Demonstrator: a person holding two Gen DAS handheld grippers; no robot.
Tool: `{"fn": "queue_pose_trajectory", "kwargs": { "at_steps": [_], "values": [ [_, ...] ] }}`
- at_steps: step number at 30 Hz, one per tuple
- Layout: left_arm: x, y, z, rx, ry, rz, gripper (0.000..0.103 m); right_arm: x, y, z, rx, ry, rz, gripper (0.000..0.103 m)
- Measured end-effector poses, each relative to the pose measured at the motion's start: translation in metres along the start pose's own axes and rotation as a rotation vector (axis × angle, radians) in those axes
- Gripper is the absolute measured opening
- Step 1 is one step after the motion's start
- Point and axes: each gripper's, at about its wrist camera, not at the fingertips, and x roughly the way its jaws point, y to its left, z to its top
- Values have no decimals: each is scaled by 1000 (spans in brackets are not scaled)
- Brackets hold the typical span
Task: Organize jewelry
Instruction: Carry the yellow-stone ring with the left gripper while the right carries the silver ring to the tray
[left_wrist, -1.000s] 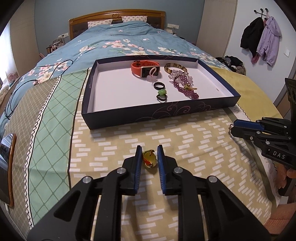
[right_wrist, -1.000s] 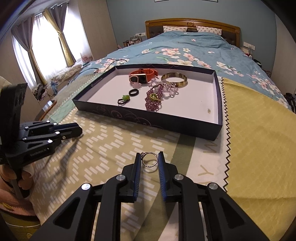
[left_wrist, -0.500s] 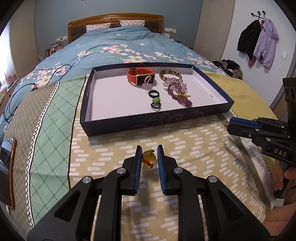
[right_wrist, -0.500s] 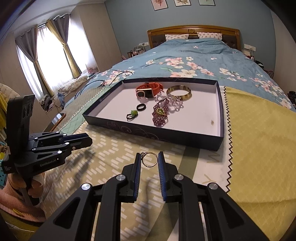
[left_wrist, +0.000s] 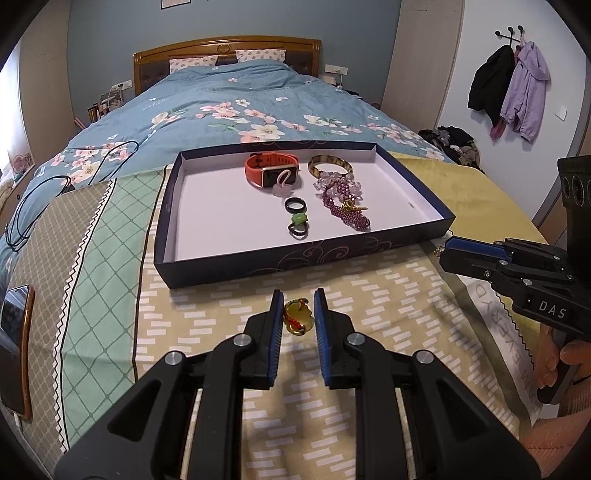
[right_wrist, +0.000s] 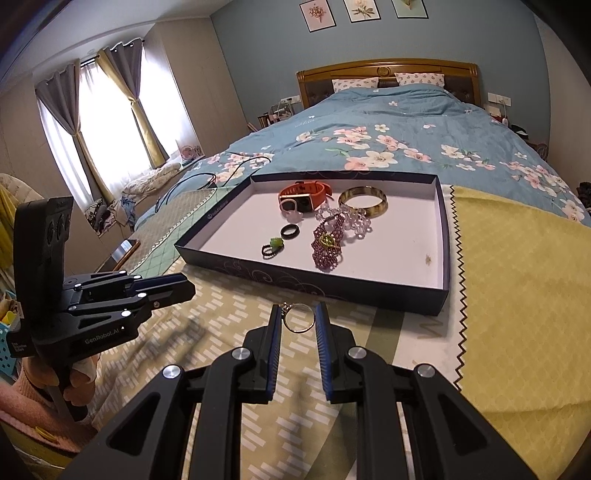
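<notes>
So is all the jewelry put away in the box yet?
Nearly. The box already holds the orange watch, bangle, purple beads and small rings. The left claw holds a yellow pendant and the right claw a silver ring; both still need dropping in.

Bed (left_wrist: 221, 110) with tray (left_wrist: 295, 258), phone (left_wrist: 14, 347)

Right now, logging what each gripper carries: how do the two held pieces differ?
The left gripper holds a solid yellow pendant with red-green trim; the right gripper holds a thin, open silver ring. Both are clamped between blue pads, short of the tray.
</notes>
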Motion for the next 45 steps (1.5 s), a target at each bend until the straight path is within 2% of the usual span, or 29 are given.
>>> {"fn": "queue_pose_trajectory", "kwargs": {
  "at_steps": [16,45],
  "values": [
    [-11,-2,11,-7,-47,-10,17,-8,4,11,-8,-56,9,17],
    [-17,-4,33,2,-108,-3,17,-10,4,27,-22,-100,3,17]
  ]
}}
